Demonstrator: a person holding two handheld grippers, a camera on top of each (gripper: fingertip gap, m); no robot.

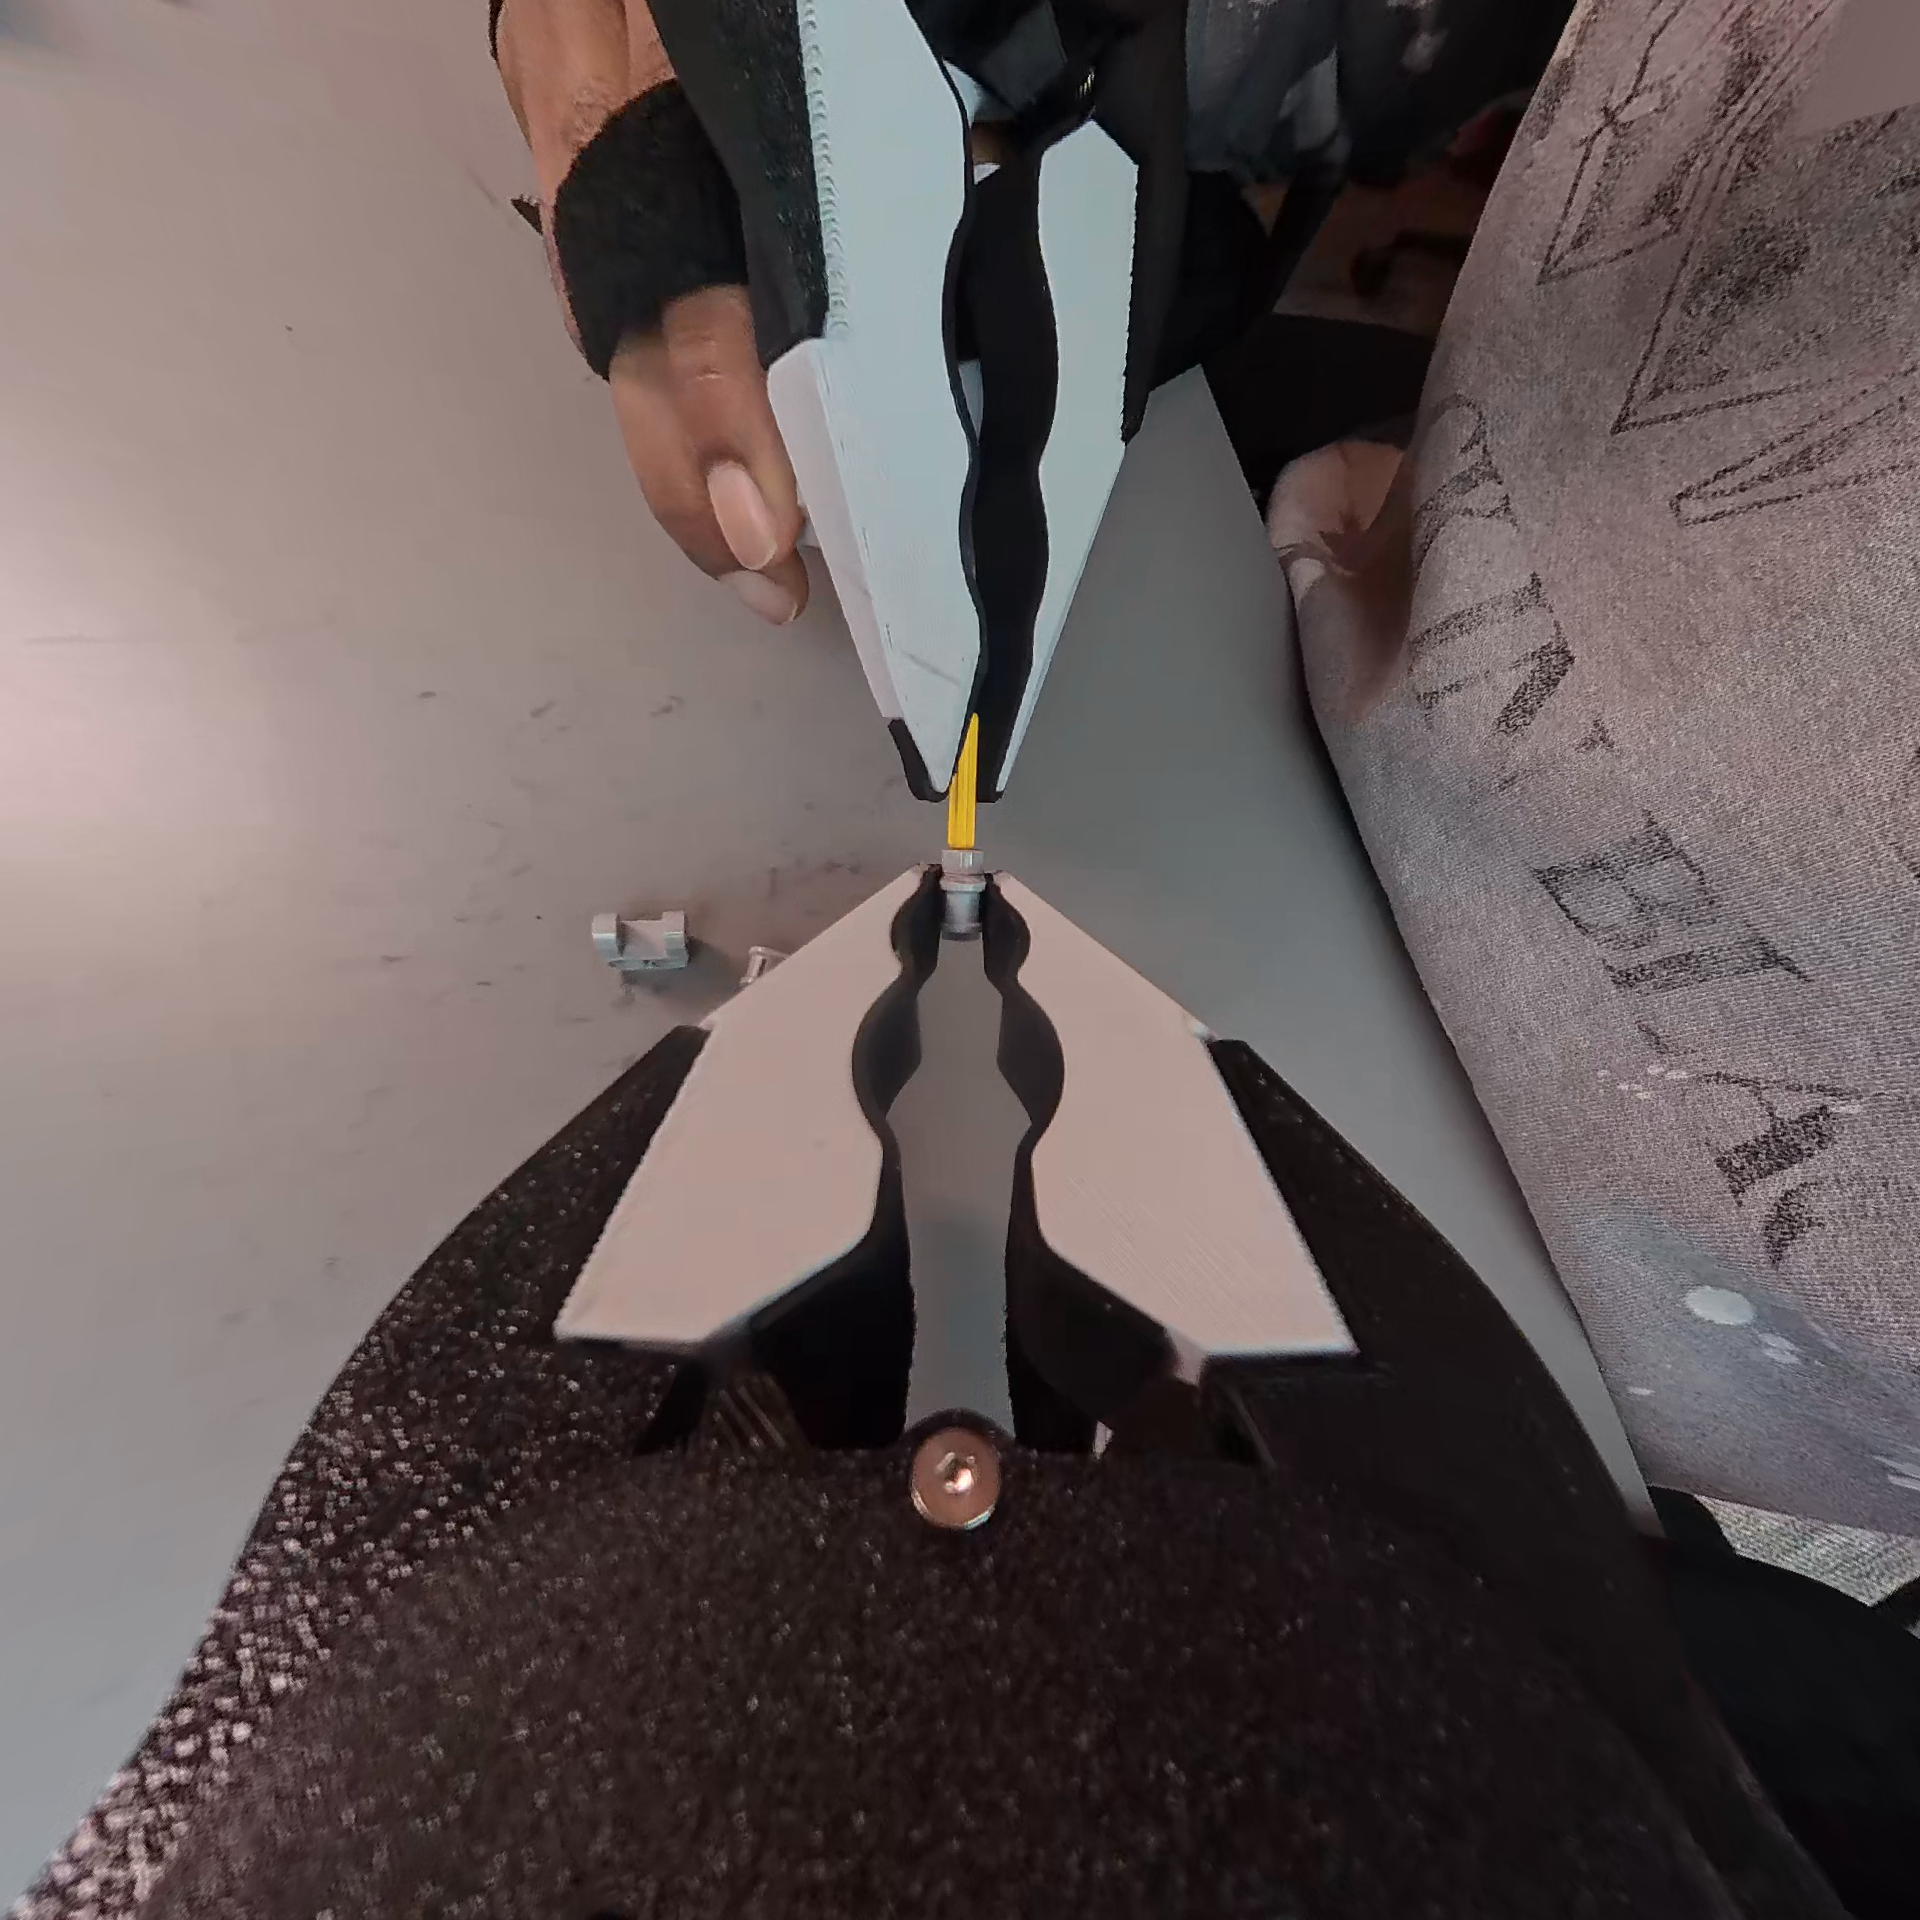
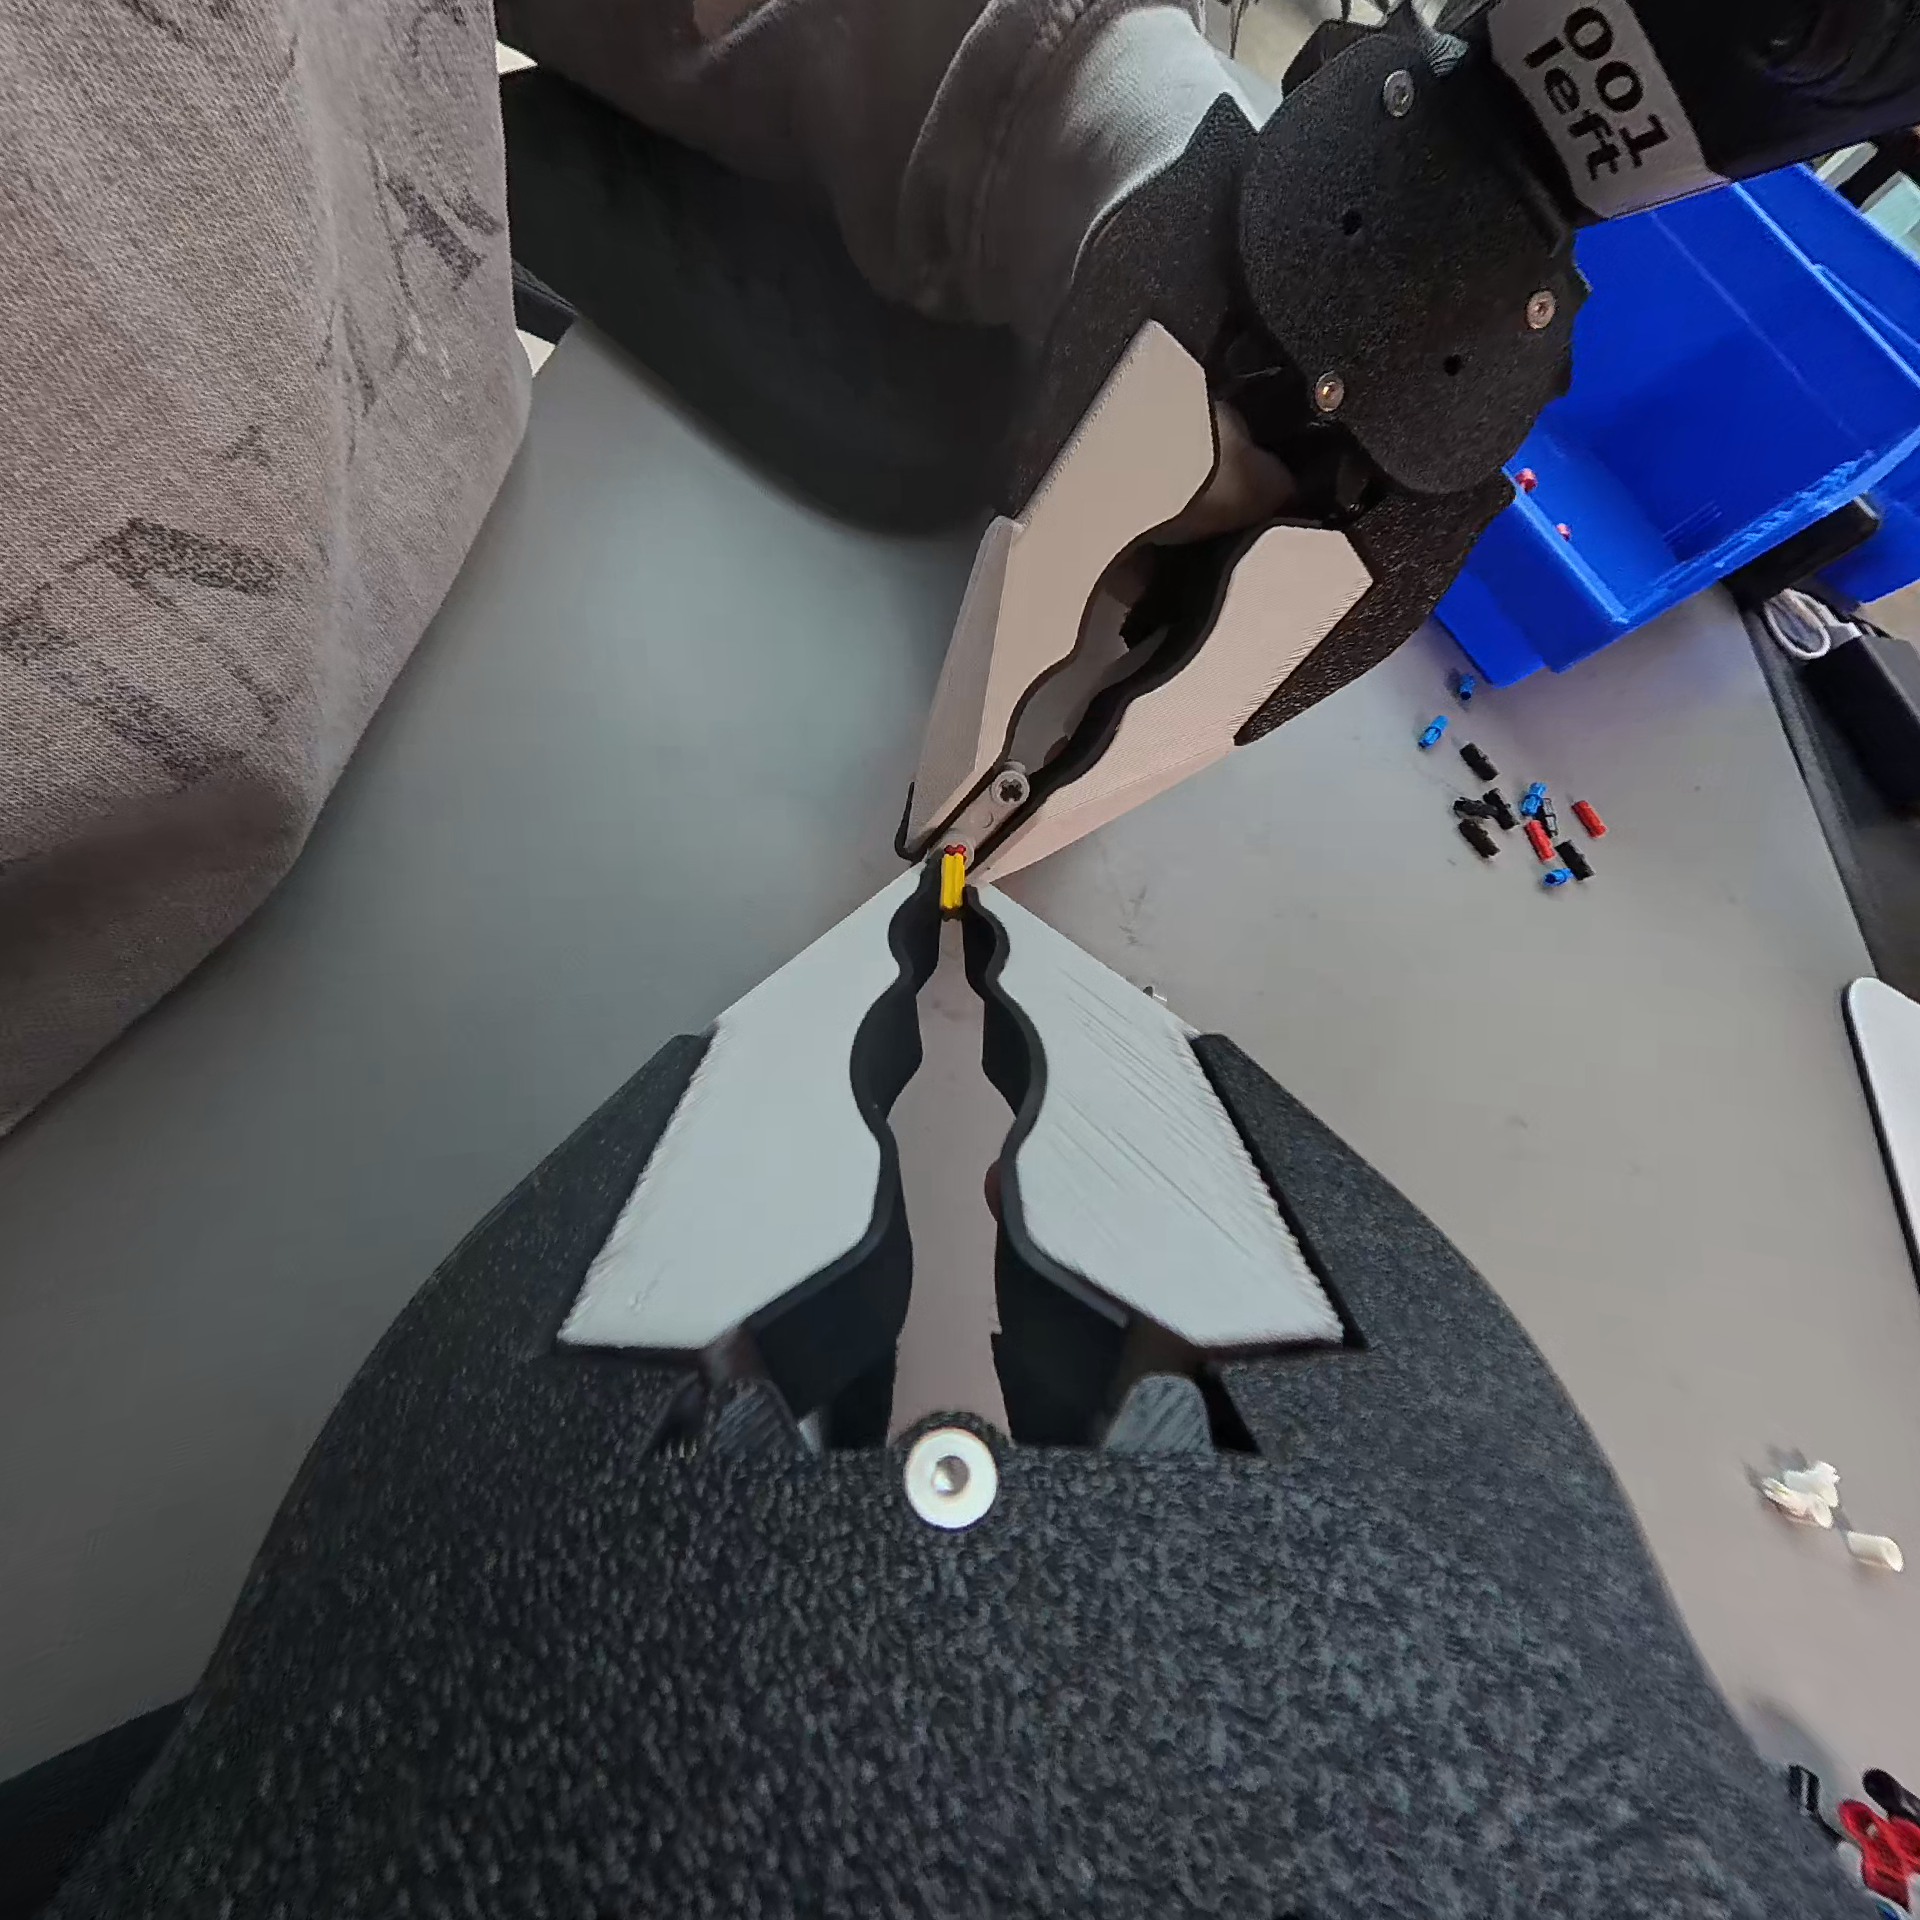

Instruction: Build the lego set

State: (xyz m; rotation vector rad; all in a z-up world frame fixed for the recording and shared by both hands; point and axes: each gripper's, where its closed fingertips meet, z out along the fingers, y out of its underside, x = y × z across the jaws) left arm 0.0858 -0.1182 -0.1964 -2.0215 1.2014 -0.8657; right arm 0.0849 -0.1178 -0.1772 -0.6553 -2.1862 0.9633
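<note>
In the left wrist view my left gripper (image 1: 961, 883) is shut on a small grey lego connector (image 1: 961, 912), held just above the grey table (image 1: 312, 727). My right gripper (image 1: 964, 795) comes down from the top, shut on a thin yellow axle (image 1: 964, 805) whose tip meets the connector's end. In the right wrist view my right gripper (image 2: 951, 902) grips the yellow axle (image 2: 950, 883). The left gripper (image 2: 951, 840) reaches in from the upper right with the grey connector (image 2: 1000, 795). A bit of red shows where axle and connector meet.
A grey lego piece (image 1: 641, 938) lies on the table left of my left gripper. A blue bin (image 2: 1714, 416) stands at the far right, with small black, blue and red pins (image 2: 1517, 810) scattered before it. White pieces (image 2: 1818, 1496) lie right. Grey patterned clothing (image 1: 1662, 727) borders the table. Less than 4 cm separates the two grippers' tips. The left tips stand about 5 cm off the grey lego piece (image 1: 641, 938).
</note>
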